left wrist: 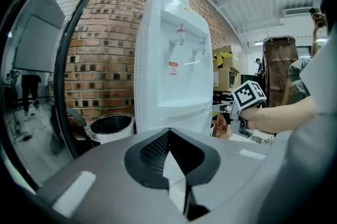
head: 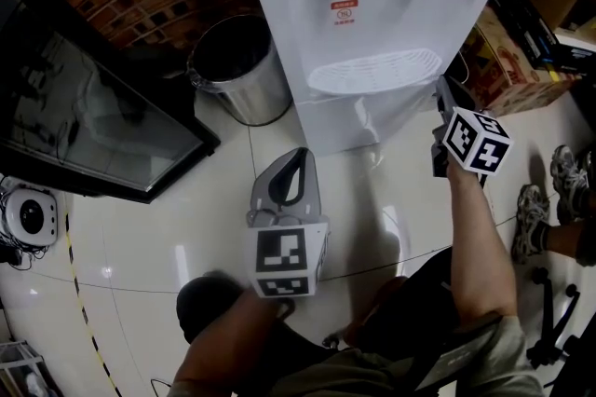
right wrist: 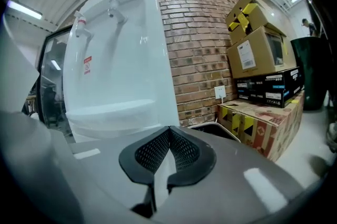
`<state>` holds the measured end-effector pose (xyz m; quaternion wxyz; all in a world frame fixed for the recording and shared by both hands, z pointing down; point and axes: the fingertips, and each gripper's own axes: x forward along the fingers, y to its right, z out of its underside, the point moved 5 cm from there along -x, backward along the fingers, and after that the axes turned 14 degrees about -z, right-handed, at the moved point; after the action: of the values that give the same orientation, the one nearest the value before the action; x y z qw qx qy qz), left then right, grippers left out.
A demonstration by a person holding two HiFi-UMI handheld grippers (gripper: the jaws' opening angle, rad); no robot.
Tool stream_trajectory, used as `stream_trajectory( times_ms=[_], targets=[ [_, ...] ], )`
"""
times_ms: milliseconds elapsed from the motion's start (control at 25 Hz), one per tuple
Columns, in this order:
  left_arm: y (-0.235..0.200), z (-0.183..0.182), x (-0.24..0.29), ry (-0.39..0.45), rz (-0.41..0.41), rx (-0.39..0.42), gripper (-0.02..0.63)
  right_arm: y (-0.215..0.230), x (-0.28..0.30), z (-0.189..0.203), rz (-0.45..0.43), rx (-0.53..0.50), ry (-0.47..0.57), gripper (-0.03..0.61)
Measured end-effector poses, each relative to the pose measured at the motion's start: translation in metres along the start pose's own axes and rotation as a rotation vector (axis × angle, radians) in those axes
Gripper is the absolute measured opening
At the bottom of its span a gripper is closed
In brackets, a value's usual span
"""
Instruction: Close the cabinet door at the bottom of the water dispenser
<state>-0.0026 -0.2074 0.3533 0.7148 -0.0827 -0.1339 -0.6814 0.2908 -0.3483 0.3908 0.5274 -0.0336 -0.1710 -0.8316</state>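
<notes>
With the right gripper (right wrist: 169, 128) pinched fully together on nothing and the left gripper (left wrist: 168, 130) likewise closed and empty, best to press the blunt joined tips squarely against the cabinet door (head: 343, 120) at the foot of the water dispenser (head: 372, 4), at 9 o'clock of the right gripper in the head view. Hard to tell whether ajar or flush: edges lost in white glare, base hidden behind the gripper bodies in both gripper views.
</notes>
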Motion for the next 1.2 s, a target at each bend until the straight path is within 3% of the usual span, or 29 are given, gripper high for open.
stream_trajectory(
  times_ms=[240, 600, 1200],
  targets=[
    [0.004, -0.004, -0.003, 0.016, 0.025, -0.008, 0.001, -0.009, -0.011, 0.000, 0.008, -0.049, -0.071, 0.002],
    [-0.002, -0.017, -0.017, 0.056, 0.046, -0.026, 0.002, -0.050, -0.032, -0.017, -0.016, -0.153, -0.079, 0.002],
    [-0.016, -0.040, -0.059, 0.144, 0.099, -0.012, 0.001, -0.136, -0.109, -0.063, -0.120, -0.248, 0.030, 0.002]
  ],
)
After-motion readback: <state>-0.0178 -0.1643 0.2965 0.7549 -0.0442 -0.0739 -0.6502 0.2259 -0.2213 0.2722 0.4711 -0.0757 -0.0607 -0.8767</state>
